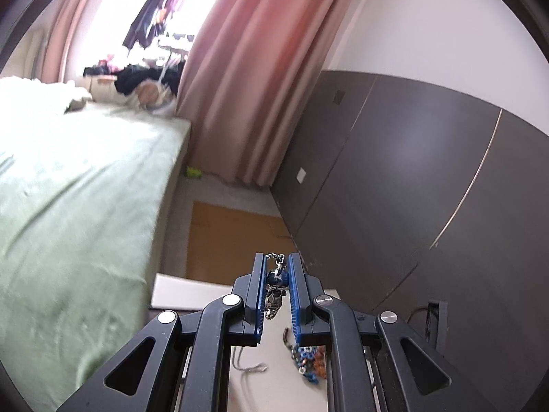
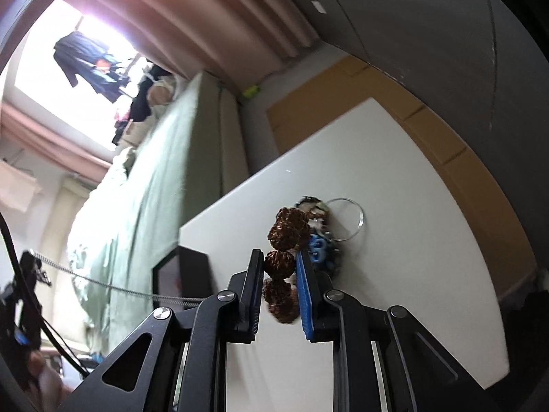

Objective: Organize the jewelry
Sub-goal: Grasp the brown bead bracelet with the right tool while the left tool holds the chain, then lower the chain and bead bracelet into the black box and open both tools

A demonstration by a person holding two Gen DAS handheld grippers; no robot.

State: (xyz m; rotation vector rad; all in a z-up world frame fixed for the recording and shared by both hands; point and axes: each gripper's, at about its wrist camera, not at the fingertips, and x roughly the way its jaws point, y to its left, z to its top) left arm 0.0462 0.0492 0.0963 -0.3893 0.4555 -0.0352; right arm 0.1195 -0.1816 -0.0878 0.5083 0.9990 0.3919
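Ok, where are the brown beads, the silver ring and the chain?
Brown beads [image 2: 278,264], right wrist view, bead between the fingers.
Silver ring [image 2: 360,219], right wrist view, right rim.
Chain [image 1: 275,279], left wrist view, blue middle part.

No legible words, labels, brand names or numbers appear in either wrist view; the small pale tags on the dark wall panels are too blurred to read.

Matt black plastic left gripper [image 1: 277,292] with ribbed blue pads [image 1: 295,295], clamped on a shiny silver metal chain with glossy blue beads [image 1: 277,276]. Rough, wrinkled brown seed-bead bracelet [image 2: 284,257] pinched in the right gripper [image 2: 279,285]. Polished thin metal ring [image 2: 346,219] on a smooth matt white tabletop [image 2: 411,240]. Soft creased green cloth bedsheet [image 1: 75,185].
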